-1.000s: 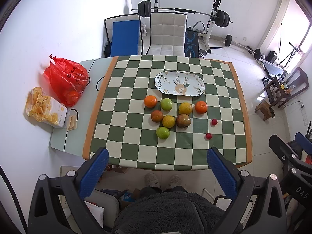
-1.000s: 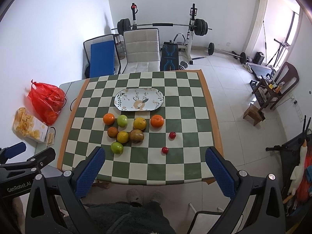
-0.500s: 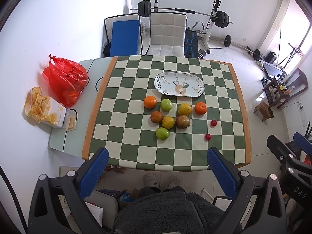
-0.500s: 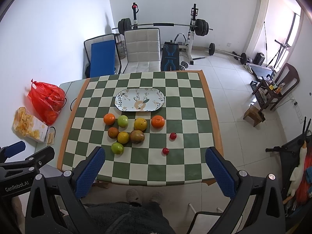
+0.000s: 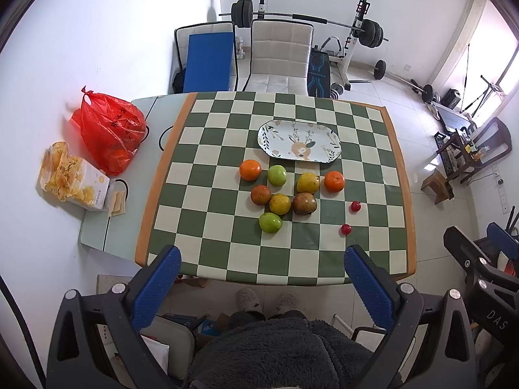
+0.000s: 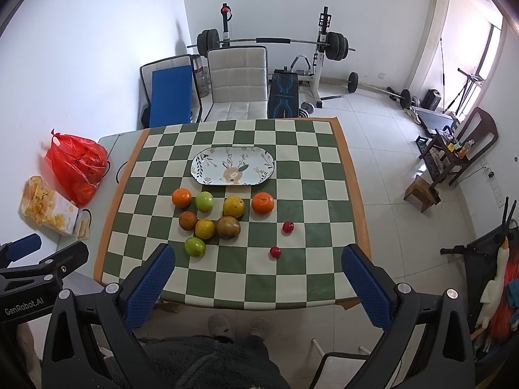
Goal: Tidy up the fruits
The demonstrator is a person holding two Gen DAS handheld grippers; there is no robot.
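Several fruits lie in a cluster on the green-and-white checked table (image 5: 207,236): two oranges (image 5: 250,170) (image 5: 334,181), two green apples (image 5: 277,175) (image 5: 270,222), yellow citrus (image 5: 308,182), a brownish fruit (image 5: 304,203) and two small red fruits (image 5: 356,206) (image 5: 346,229). An empty oval deer-print plate (image 5: 300,141) lies just beyond them. The plate (image 6: 233,165) and fruits, among them an orange (image 6: 262,203), also show in the right wrist view. My left gripper (image 5: 259,269) and right gripper (image 6: 258,267) are both open and empty, held high above the table's near edge.
A red plastic bag (image 5: 108,131) and a snack box (image 5: 76,181) sit on the side table at the left. Two chairs (image 5: 279,55) stand at the table's far side, with a weight bench (image 6: 285,94) behind. My legs and slippers (image 5: 266,301) are below the near edge.
Both views have shifted very slightly; the fruits and plate have not moved and both grippers stay open.
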